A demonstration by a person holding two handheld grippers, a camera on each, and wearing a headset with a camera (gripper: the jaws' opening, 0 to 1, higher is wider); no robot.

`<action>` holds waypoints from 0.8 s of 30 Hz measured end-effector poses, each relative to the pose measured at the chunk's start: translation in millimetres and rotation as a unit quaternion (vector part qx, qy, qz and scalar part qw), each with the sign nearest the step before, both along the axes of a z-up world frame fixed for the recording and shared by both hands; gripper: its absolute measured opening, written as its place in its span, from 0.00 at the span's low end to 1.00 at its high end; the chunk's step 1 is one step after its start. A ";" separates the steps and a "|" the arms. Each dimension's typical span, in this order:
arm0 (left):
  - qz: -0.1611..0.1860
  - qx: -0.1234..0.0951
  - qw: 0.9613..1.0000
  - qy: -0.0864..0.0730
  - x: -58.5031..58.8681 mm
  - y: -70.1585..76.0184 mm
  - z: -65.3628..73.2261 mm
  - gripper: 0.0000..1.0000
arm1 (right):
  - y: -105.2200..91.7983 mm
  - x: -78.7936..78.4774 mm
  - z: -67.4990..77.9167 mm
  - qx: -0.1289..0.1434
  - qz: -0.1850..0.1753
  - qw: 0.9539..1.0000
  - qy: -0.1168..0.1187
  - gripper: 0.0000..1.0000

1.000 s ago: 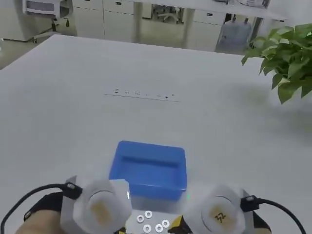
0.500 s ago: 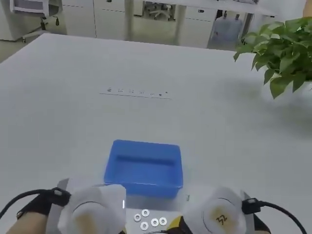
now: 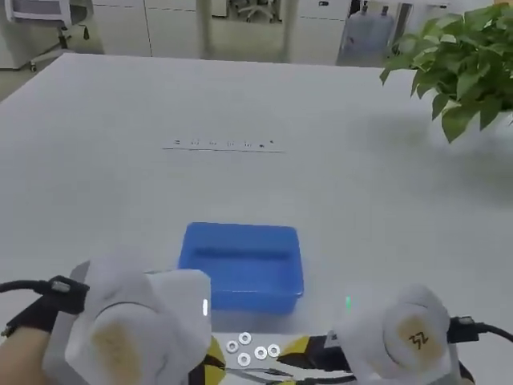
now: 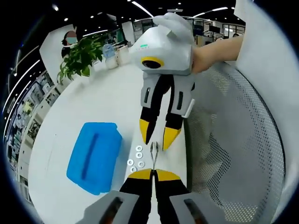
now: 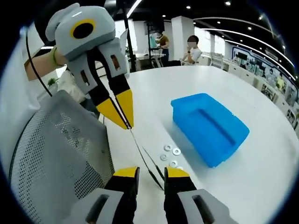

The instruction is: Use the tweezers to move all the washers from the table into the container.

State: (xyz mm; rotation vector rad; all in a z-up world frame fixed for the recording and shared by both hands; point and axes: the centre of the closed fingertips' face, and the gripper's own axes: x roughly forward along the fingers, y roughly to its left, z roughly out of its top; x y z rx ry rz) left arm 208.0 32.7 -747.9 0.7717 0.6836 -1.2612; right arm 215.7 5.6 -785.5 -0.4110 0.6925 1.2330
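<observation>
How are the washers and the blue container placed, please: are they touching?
Apart. The head view shows a strip of bare table between the washers and the blue container.

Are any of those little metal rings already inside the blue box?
No: in the head view the blue container has a bare inside, and the washers lie on the table just in front of it.

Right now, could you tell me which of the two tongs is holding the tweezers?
The left tongs: their jaws are shut on the tweezers, while the right tongs stand open, jaws apart.
</observation>
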 end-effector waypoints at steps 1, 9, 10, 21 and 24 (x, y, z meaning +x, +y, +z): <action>0.000 0.005 1.000 -0.003 -0.3 -0.1 1.4 0.00 | 2.5 -0.9 0.2 0.000 0.008 1.000 -0.004 0.18; -0.010 0.015 1.000 0.004 -6.2 -6.8 15.4 0.00 | 20.3 -5.2 -6.6 -0.009 0.095 0.995 -0.012 0.12; -0.013 0.017 1.000 0.004 -5.9 -6.9 15.9 0.00 | 20.8 -3.5 -6.3 -0.009 0.097 0.995 -0.014 0.08; -0.023 0.042 0.999 -0.014 9.9 -2.8 29.1 0.00 | 36.1 13.2 4.0 0.022 0.091 0.995 -0.042 0.06; -0.028 0.047 0.998 -0.015 12.8 -2.6 31.4 0.00 | 40.0 15.6 5.7 0.027 0.087 0.995 -0.048 0.06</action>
